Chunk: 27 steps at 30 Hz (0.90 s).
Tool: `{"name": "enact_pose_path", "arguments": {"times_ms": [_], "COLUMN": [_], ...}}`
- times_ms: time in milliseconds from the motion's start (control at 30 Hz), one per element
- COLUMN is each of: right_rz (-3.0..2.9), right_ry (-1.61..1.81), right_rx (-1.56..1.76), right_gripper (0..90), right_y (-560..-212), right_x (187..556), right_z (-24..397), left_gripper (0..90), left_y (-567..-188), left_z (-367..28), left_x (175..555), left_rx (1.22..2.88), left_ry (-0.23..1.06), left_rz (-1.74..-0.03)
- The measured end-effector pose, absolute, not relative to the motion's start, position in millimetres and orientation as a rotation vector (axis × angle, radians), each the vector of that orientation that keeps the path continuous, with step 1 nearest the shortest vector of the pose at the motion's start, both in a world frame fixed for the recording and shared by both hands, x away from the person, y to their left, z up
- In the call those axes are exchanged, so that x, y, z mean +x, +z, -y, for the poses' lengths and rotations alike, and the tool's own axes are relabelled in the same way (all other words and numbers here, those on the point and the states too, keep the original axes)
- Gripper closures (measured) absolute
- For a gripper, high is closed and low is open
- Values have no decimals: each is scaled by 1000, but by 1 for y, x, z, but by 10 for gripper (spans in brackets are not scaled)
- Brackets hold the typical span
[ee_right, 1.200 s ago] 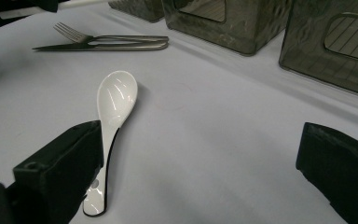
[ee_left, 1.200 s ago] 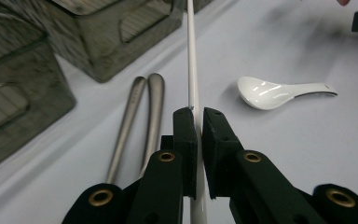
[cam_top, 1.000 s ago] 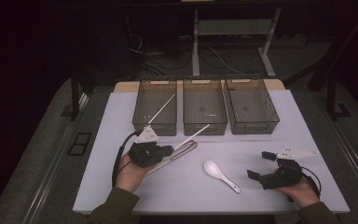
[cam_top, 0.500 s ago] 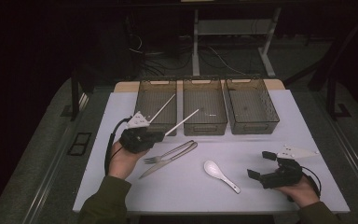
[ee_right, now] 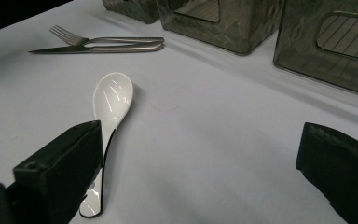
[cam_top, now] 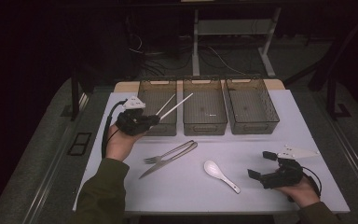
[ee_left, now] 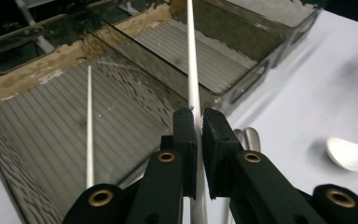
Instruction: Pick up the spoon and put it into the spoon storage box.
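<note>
Our left gripper [ee_left: 196,140] was clenched on a thin, stiff white chopstick [ee_left: 192,65] near one end, centre frame; light and slippery. Right gripper [ee_right: 200,177] gaped, empty.

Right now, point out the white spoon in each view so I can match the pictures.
High view: spoon lies right of centre, low in the picture.
Left gripper view: its bowl is at the right edge.
Right gripper view: left of centre, handle running towards the bottom edge.
Shared landmark: the fork and knife beside it.
</note>
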State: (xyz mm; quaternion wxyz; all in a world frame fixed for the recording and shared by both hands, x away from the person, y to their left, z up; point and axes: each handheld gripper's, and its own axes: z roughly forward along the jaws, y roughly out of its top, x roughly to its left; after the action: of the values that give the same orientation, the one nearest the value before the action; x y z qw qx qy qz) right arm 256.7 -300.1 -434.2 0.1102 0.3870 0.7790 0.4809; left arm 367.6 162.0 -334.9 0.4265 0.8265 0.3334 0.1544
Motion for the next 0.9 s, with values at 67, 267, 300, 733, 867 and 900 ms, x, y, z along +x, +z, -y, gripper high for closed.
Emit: {"name": "enact_pose_path", "arguments": {"times_ms": [67,267,300,733,867,900], "right_rz": [-2288,-2288,-2287,-2288,-2291,-2291], "right_ry": [1415,1414,1414,1423,1425,1426], "right_rx": [1137,1136,1138,1140,1135,1135], "right_gripper": [8,8,8,8,8,8], "right_y": [-434,-434,-434,-434,-434,-434], "right_x": [257,257,257,257,257,257], "right_z": [300,300,300,301,300,300], "left_gripper": [839,839,839,839,839,839], "left_y": [-333,-328,-328,-332,-340,-342], "left_z": [-163,-164,-165,-166,-168,-169], "left_x": [374,394,398,445,459,461], "left_rx": [2073,2071,2075,2073,2082,2087], "left_ry": [392,410,414,474,483,486], "left_rz": [-844,-890,-897,-1033,-1098,-1115]}}
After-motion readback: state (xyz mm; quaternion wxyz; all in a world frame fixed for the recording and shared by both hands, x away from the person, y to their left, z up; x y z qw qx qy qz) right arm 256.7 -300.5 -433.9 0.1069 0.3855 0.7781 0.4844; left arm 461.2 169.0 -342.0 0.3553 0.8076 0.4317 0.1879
